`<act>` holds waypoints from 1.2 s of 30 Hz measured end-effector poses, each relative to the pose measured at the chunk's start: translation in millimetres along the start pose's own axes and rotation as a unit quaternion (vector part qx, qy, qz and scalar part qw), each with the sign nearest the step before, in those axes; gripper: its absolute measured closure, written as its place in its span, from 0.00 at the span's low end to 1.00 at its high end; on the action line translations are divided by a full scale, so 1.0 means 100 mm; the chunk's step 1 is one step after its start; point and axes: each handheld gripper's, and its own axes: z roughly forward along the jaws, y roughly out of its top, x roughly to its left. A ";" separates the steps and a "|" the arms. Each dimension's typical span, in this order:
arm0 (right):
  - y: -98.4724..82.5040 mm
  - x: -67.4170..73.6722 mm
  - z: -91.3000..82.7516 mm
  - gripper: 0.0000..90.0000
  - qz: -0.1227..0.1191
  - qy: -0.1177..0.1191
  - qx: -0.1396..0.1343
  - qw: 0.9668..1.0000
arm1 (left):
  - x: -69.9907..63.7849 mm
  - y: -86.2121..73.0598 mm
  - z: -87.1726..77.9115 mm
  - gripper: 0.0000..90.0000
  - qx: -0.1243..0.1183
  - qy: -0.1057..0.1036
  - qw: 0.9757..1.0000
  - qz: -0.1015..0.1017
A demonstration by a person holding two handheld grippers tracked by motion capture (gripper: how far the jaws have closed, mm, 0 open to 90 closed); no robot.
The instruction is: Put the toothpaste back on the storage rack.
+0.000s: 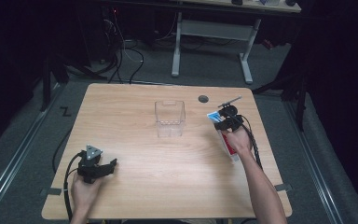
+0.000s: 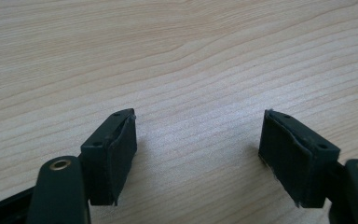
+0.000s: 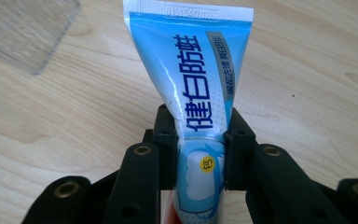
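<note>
A blue and white toothpaste tube (image 3: pixel 193 74) is clamped between the jaws of my right gripper (image 3: pixel 200 149), its crimped flat end pointing away from me. From above, the right gripper (image 1: pixel 226 122) sits at the table's right side with the tube (image 1: pixel 229 145) running back under the hand, its lower part red and white. A clear plastic box (image 1: pixel 169 117) stands open-topped near the table's middle, left of that gripper. My left gripper (image 1: pixel 103 169) rests at the front left, its jaws wide apart over bare wood (image 2: pixel 198 154).
The wooden table (image 1: pixel 168 182) has a dark round cable hole (image 1: pixel 203 98) at the back right. A corner of the clear box (image 3: pixel 28 32) lies up and left of the tube. Cables trail from both grippers. A white-legged desk (image 1: pixel 212 35) stands beyond the table.
</note>
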 end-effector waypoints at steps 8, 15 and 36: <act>-0.01 0.12 -0.23 0.80 -0.024 0.017 -0.039 0.999 | 0.00 0.00 0.00 0.31 0.000 0.000 1.000 0.000; -0.03 0.20 -0.37 0.80 -0.038 0.031 -0.061 0.997 | 0.00 0.00 0.00 0.31 0.000 0.000 1.000 0.000; 0.05 0.51 -0.61 0.79 -0.085 0.057 -0.108 0.989 | 0.00 0.00 0.00 0.31 0.000 0.000 1.000 0.000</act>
